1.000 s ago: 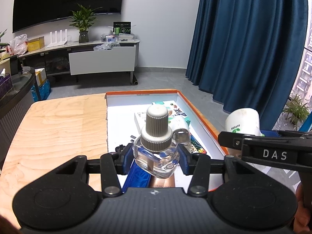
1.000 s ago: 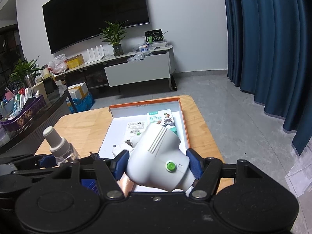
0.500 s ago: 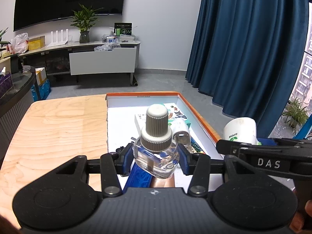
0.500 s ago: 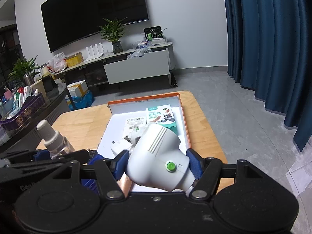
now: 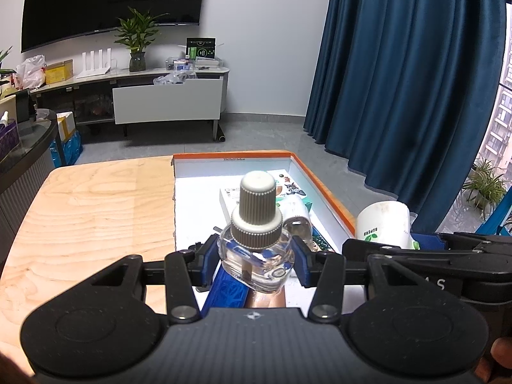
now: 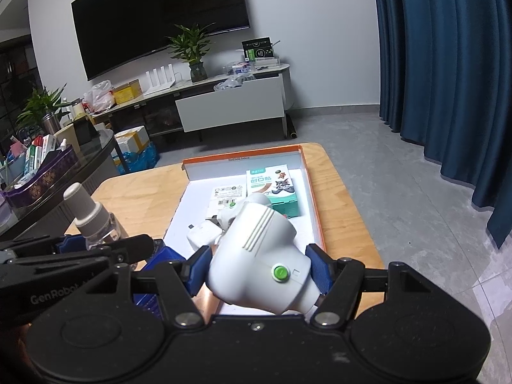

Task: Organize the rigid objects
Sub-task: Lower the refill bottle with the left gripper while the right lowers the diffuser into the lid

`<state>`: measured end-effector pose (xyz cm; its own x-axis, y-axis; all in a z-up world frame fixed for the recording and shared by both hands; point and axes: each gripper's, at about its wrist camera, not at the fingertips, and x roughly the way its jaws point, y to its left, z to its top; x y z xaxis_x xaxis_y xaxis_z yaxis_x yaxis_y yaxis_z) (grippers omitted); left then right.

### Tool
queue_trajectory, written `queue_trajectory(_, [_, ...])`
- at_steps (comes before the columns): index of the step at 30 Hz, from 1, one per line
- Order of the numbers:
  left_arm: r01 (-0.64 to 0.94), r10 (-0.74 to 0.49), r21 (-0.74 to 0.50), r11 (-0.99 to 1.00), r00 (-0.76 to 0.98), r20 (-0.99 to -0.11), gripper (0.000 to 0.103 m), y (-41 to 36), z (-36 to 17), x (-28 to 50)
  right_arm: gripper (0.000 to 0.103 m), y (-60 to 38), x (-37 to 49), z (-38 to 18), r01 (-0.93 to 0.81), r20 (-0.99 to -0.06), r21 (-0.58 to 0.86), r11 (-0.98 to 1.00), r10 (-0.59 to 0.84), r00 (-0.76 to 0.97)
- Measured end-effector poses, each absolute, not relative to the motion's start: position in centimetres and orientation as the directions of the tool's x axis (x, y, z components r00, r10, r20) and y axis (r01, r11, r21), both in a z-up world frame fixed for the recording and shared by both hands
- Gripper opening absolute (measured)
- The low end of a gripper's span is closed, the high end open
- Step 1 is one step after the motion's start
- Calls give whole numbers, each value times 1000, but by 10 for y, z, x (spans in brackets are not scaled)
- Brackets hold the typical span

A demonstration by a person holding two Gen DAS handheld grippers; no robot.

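Note:
My left gripper (image 5: 256,260) is shut on a clear glass bottle (image 5: 256,256) with a ribbed grey cap, held upright above the near end of an orange-rimmed box (image 5: 323,188). The same bottle (image 6: 92,220) shows at the left of the right wrist view. My right gripper (image 6: 257,272) is shut on a white plastic device (image 6: 256,262) with a green button, also above the box (image 6: 307,192); its white end (image 5: 384,224) appears at the right of the left wrist view. Inside the box lie a green carton (image 6: 275,188), a white carton (image 6: 225,195) and a white adapter (image 6: 203,236).
The box sits on a light wooden table (image 5: 89,217). A blue package (image 5: 227,291) and a copper-coloured item (image 5: 265,300) lie under the left gripper. Beyond are a TV cabinet (image 5: 166,102), blue curtains (image 5: 400,80) and a dark side counter (image 6: 57,172).
The right gripper with the white device has drifted slightly left in the left wrist view. The left gripper and bottle stay put.

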<state>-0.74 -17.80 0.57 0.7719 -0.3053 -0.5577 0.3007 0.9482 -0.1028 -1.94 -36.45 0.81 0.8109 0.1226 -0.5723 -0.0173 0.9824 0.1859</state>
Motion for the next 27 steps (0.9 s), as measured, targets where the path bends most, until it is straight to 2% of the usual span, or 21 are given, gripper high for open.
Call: queue_trajectory(27, [294, -298, -104, 950, 758, -580, 48, -176, 0, 11, 79, -360, -1, -17, -38, -618, 183, 982, 145, 773])
